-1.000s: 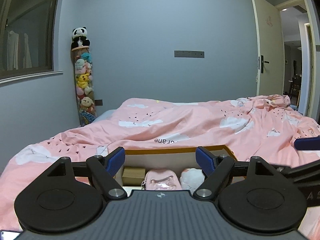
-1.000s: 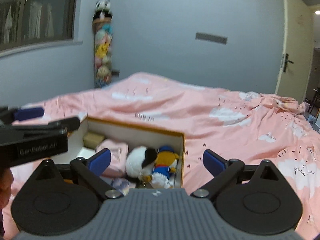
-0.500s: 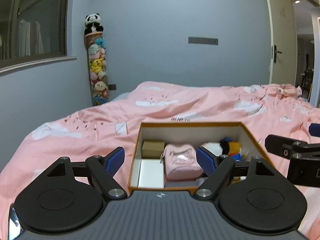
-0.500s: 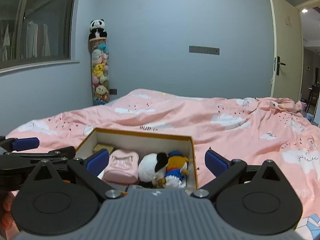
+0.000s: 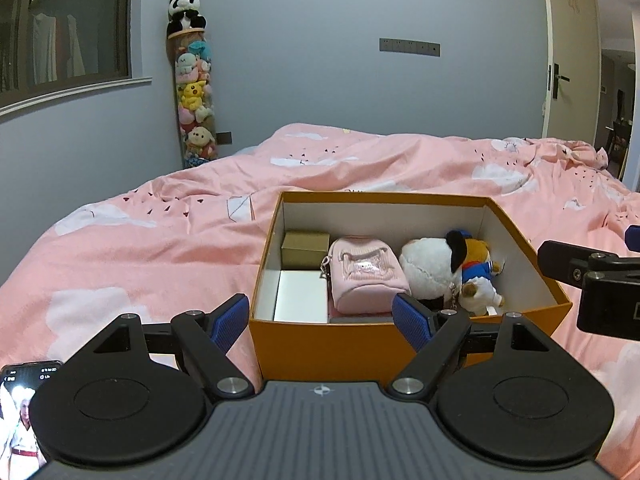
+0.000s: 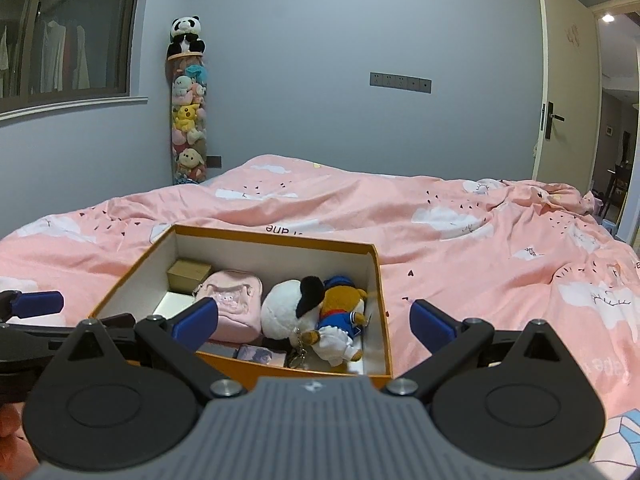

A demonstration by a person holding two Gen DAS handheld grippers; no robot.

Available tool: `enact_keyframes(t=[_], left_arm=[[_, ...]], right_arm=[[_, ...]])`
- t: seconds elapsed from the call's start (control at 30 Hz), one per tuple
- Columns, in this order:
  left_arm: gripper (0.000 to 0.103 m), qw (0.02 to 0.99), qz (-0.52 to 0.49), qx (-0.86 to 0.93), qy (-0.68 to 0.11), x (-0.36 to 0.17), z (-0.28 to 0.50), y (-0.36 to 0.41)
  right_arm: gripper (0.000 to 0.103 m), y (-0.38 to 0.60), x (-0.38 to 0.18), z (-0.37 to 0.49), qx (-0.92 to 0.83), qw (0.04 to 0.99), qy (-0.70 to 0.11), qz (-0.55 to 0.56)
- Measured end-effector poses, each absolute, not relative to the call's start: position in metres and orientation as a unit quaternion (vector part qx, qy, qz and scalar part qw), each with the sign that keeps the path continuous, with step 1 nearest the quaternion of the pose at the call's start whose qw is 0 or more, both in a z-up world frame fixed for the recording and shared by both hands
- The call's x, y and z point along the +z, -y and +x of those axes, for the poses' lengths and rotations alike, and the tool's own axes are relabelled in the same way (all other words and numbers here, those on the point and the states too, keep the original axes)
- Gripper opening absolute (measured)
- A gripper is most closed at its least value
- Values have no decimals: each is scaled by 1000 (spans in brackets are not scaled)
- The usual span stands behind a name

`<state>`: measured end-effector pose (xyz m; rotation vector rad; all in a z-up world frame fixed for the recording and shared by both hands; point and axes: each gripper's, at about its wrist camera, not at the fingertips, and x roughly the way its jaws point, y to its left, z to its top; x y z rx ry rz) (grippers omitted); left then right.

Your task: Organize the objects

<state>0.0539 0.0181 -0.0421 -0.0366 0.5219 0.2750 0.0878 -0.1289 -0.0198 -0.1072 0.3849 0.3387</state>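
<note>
An open orange box [image 5: 404,344] sat on the pink bedspread [image 5: 160,248], and everything else is placed from it. Inside, against its far left corner, stood a small olive-gold carton [image 5: 305,249], with a flat white box [image 5: 301,297] lying in front of that, along the left wall. A pink pouch [image 5: 366,276] lay in the middle of the box, touching the white box's right edge. Right of the pouch was a round white plush with a black ear [image 5: 430,270], pressed against a plush in a blue sailor suit [image 5: 478,272] that lay nearest the right wall. From the right wrist view a small dark card [image 6: 260,356] showed on the box floor by the near wall. The left gripper [image 5: 322,318] hung just short of the box's near wall, its blue-padded fingers [image 5: 230,318] spread wide with nothing between them. The right gripper [image 6: 314,322] hovered over the box's near right corner, also released and empty, one finger over the box and the other outside it above the bedspread. A phone [image 5: 24,420] with a lit screen lay well left of the box. Far beyond the box, a tall column of plush toys [image 5: 194,100] stood in the room's corner, topped by a panda [image 5: 186,12].
</note>
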Motion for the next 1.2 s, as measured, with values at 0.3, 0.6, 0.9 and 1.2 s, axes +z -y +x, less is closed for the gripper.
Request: enact_keyframes(t=[0.3,0.6,0.9,1.2], left_arm=[[94,954,-13,138,-265,-43,55,-18],[94,950,-17,138,-281,-46,56,-18],[94,946,-21,140,-292,-48,57,-21],[94,945,-23,139,-295,-48,57,-21]], right_arm=[[102,131,-27,92,164,963,-208,-48],[102,133,-28,91,163,962,-212,-47],[102,132,-29,90,164,962,-213,-47],[102,131,-30,89,164,962,-214,-47]])
